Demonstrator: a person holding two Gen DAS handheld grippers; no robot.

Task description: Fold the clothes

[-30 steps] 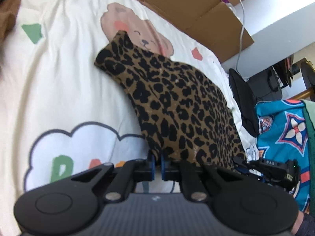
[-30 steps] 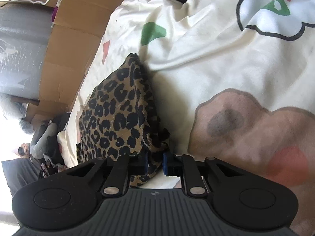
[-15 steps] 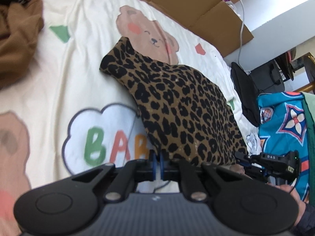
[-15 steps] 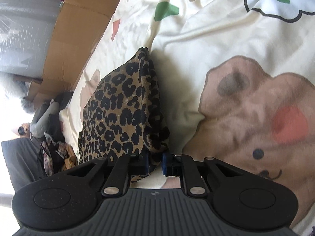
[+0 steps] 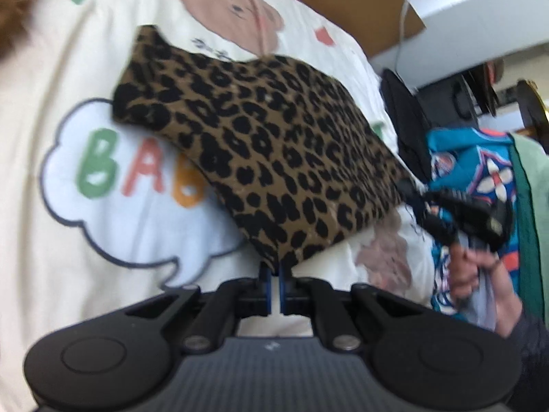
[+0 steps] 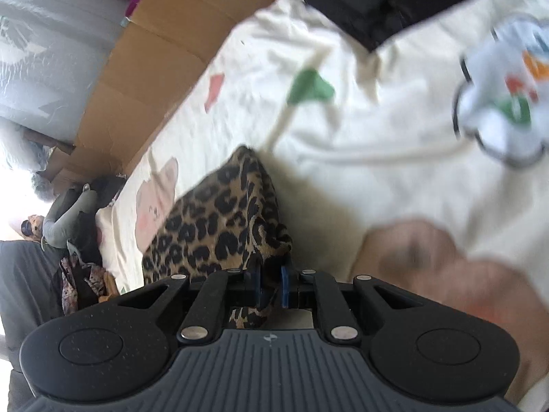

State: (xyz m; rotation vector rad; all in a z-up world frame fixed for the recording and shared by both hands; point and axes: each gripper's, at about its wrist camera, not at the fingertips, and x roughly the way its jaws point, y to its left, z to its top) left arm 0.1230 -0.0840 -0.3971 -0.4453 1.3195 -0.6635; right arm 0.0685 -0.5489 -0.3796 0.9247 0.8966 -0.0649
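1. Left wrist view: the left gripper pinches a corner of the leopard-print garment, which spreads toward 12 o'clock above the printed bedsheet, likely held taut for folding; the right gripper grips it at 3 o'clock.
2. Right wrist view: the right gripper is clamped on the garment's bunched edge, the cloth stretching toward 10 o'clock.

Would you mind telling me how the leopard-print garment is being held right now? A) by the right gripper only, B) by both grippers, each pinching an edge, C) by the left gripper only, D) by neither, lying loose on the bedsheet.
B: the left gripper has its jaws closed on one edge of the leopard-print garment, and the right gripper has another part of it pinched between its jaws.
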